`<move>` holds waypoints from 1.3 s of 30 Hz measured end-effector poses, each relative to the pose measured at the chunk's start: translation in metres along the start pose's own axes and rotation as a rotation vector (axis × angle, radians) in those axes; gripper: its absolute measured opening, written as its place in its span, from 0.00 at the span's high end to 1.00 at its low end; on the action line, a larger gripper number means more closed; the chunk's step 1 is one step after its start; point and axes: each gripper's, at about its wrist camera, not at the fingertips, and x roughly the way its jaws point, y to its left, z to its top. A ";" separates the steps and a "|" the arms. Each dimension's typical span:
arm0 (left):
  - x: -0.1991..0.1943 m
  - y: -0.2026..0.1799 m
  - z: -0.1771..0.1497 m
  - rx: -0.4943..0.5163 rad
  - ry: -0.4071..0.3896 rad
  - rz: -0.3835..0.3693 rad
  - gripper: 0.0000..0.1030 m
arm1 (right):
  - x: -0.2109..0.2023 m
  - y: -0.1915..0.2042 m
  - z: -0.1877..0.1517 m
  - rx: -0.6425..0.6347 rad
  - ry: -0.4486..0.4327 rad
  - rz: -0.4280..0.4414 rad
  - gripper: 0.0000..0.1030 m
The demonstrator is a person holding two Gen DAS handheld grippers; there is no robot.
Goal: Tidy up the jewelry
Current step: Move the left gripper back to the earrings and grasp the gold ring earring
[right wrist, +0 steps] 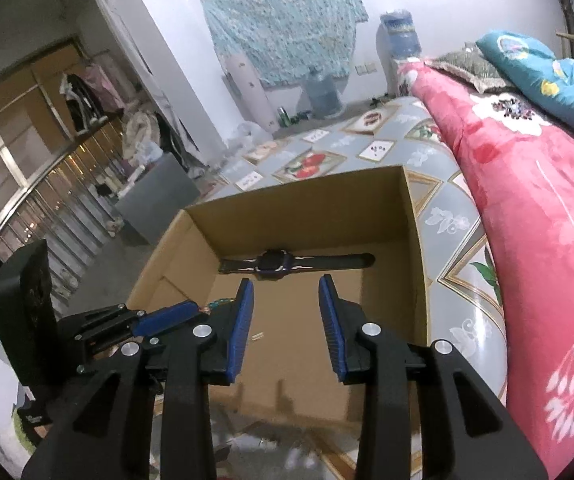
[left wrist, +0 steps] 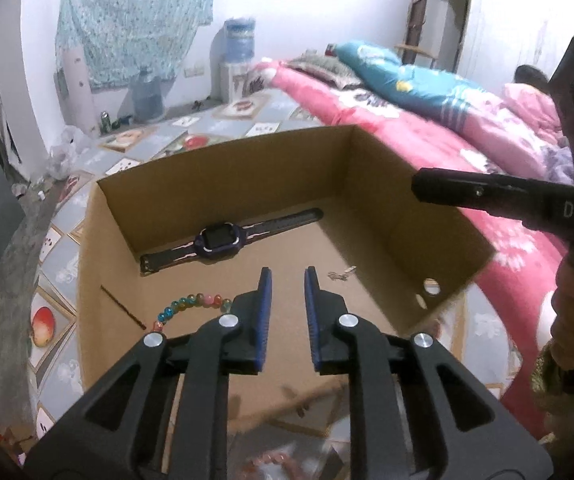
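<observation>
An open cardboard box [left wrist: 407, 208] sits on the patterned bed sheet. A dark watch [left wrist: 223, 238] lies flat at its far wall, also in the right wrist view [right wrist: 275, 262]. A colourful bead bracelet [left wrist: 195, 304] lies on the box floor left of my left gripper [left wrist: 288, 276], which is open and empty above the floor. A small silver piece [left wrist: 341, 274] lies to its right. My right gripper [right wrist: 285, 284] is open and empty over the box [right wrist: 415, 240]. Another beaded piece [left wrist: 267, 460] shows blurred below the left gripper.
A pink quilt [right wrist: 535, 216] and blue pillow [left wrist: 407, 76] lie along the box's right side. Water bottles [left wrist: 147, 94] and a dispenser stand by the far wall. A grey bin [right wrist: 155, 196] and a glass cabinet are at left.
</observation>
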 end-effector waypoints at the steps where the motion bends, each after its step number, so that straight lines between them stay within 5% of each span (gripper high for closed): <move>1: -0.007 -0.001 -0.004 0.002 -0.017 -0.010 0.83 | -0.007 0.001 -0.003 -0.006 -0.014 0.010 0.67; 8: -0.049 -0.006 -0.034 0.045 -0.107 -0.049 0.71 | -0.052 0.010 -0.042 -0.086 -0.061 0.034 0.67; 20: -0.029 -0.049 -0.097 0.130 0.042 -0.130 0.69 | -0.032 -0.018 -0.136 0.035 0.164 -0.012 0.67; 28: 0.014 -0.065 -0.109 0.154 0.138 -0.118 0.70 | -0.019 -0.017 -0.145 0.056 0.188 -0.006 0.67; 39: 0.042 -0.070 -0.117 0.163 0.187 -0.020 0.85 | -0.015 -0.025 -0.140 0.069 0.188 -0.015 0.67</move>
